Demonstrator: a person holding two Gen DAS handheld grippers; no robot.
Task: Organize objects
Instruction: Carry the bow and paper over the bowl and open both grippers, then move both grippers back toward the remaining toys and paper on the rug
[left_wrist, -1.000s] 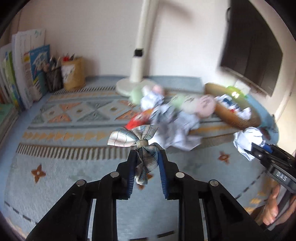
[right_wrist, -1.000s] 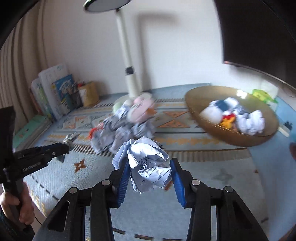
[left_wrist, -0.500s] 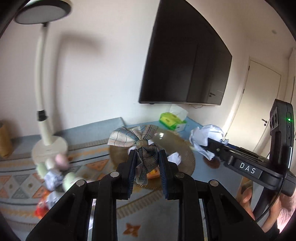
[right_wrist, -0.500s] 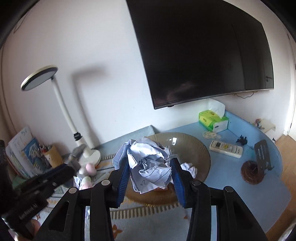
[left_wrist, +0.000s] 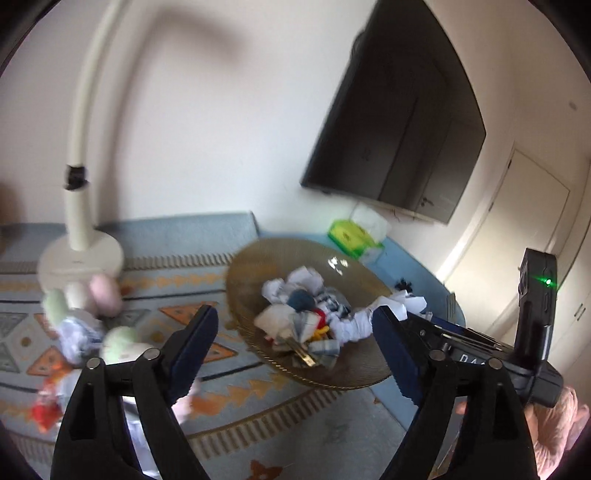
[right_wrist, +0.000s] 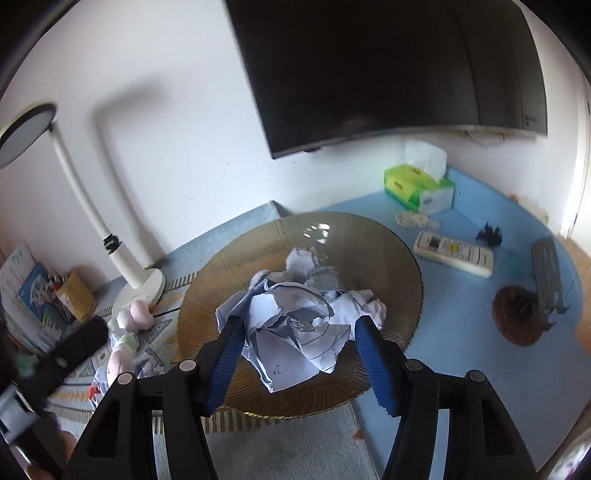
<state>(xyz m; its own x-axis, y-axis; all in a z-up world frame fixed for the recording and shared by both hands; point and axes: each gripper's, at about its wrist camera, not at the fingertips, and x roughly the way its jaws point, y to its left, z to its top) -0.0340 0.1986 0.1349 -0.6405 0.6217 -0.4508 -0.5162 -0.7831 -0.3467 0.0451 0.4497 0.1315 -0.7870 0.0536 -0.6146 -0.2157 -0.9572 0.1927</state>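
Here the crumpled paper sits between the opening right claw.

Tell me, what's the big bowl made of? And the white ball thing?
Bowl: probably amber-tinted glass, though it could be plastic; it is see-through, finely ribbed and glossy, with a bright glint. Ball: crumpled white paper, matte, with sharp creases and pen lines.

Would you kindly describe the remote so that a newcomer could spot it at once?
Start at the wall-mounted TV and drop to the blue tabletop below it. The remote lies flat right of the bowl, before the green tissue box: the only long white bar with buttons.
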